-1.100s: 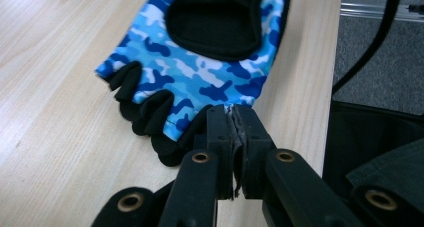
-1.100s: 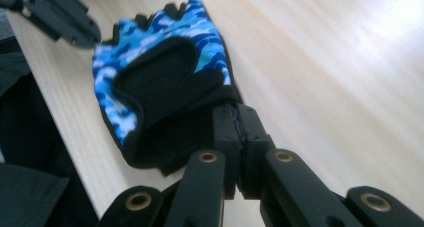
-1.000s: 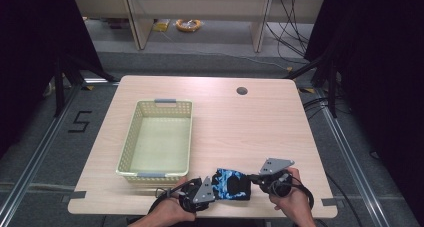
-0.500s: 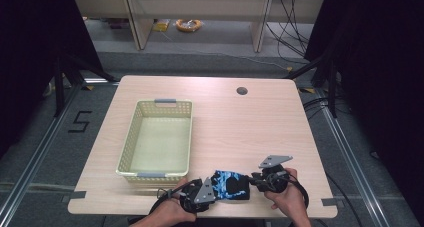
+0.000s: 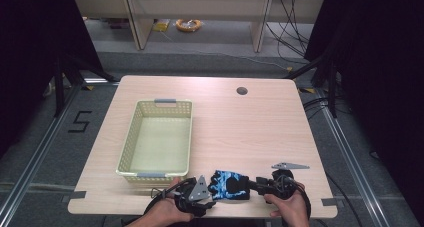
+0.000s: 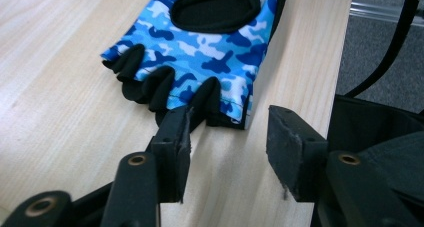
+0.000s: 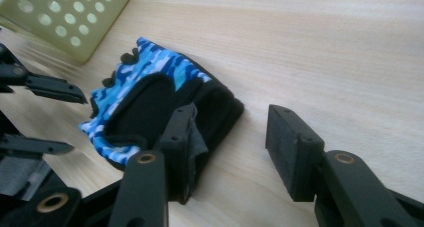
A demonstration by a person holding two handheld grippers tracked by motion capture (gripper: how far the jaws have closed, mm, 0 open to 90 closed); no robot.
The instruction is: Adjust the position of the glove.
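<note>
Pale wood fills my workspace, a table (image 5: 240, 127) with dark floor and shelving beyond its far edge. I take the glove (image 5: 228, 185) as my landmark: a blue camouflage fingerless one, lying flat near the table's near edge.

Well to its left and farther from me stands the yellow mesh basket (image 5: 131, 142), with nothing in it that I can see. Its near right corner comes close to the glove without touching.

Just left of the glove sits my left gripper (image 6: 227, 147), jaws wide apart. From its own view the short black finger stubs point toward it; one jaw reaches the stub at the glove's near corner, and I cannot tell whether they touch. Nothing is between the pads.

Right of the glove, my right gripper (image 7: 235, 139) also stands wide open, one jaw overlapping the black cuff edge, the other over bare wood.

Compared with a second ago, the right gripper has slid in from farther right and back, closing on the cuff side; the left has barely moved and the glove has not shifted. I read that as both tongs now bracketing the glove, set up for a two-ended pinch, perhaps toward the basket.
</note>
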